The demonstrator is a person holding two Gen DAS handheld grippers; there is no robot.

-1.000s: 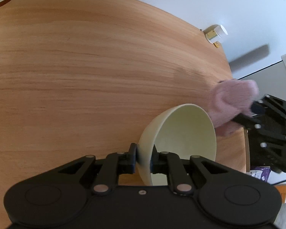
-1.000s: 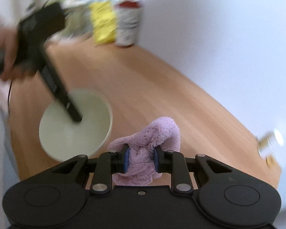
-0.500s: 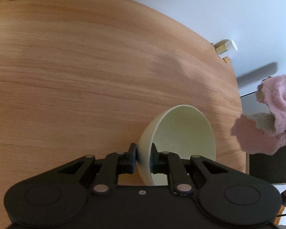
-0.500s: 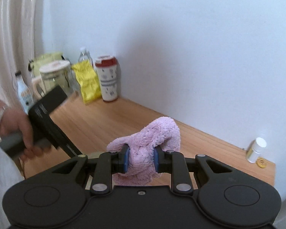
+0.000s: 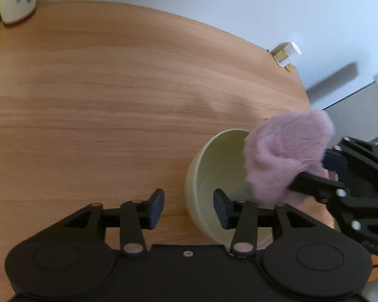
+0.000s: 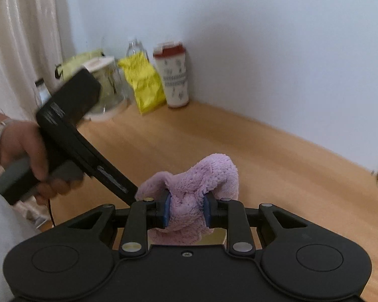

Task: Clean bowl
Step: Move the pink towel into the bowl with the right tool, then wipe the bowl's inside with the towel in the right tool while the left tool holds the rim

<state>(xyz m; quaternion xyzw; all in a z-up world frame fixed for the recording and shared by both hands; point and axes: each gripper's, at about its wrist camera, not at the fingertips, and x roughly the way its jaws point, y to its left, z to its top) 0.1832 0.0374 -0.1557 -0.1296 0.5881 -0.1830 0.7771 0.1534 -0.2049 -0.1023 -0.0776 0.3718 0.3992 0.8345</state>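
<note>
The pale cream bowl [image 5: 214, 173] sits tilted on the wooden table [image 5: 113, 100], near its right edge. My left gripper [image 5: 188, 210] is open, with one finger inside the bowl, the other outside, and the near wall between them untouched. A fluffy pink cloth [image 5: 284, 156] presses over the bowl's right rim and inner wall. My right gripper [image 5: 315, 171] comes in from the right, shut on that cloth. In the right wrist view the right gripper [image 6: 186, 210] pinches the cloth [image 6: 204, 176]; only a pale sliver of bowl [image 6: 215, 236] shows beneath it.
A hand [image 6: 25, 146] holds the left gripper's body [image 6: 68, 125] at the left. At the back stand a white cup with a red lid [image 6: 172, 75], a yellow bag [image 6: 143, 80] and a glass jar [image 6: 105, 83]. A small white bottle [image 5: 286, 54] stands by the far right table edge.
My left gripper has opened and let go of the bowl's rim. The right gripper, which had lifted away, has come back down and brought the pink cloth onto the bowl.
</note>
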